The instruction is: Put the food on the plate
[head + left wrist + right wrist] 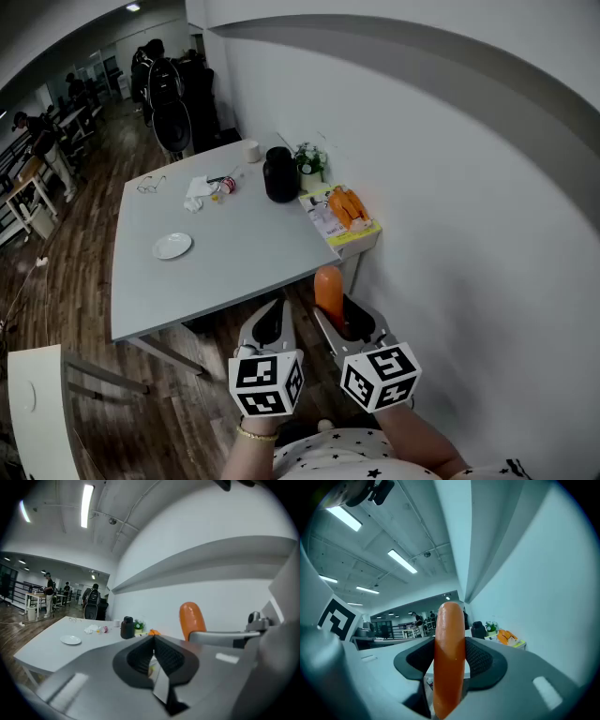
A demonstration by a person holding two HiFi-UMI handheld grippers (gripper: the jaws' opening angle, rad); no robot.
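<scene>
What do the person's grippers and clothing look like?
The left gripper and right gripper are grey, with black ribbed pads and white cubes bearing black square markers. The person wears a gold bracelet and a white star-print top.

An open-plan office is being shown. A large pale grey table (225,258) is being carried by dark wood-plank flooring (56,281) beside a plain white wall (450,187). Further back, people (42,141) are being seen standing among rows of light work desks (21,195), and the whole room is being lit by long ceiling strip lights (86,506).
</scene>
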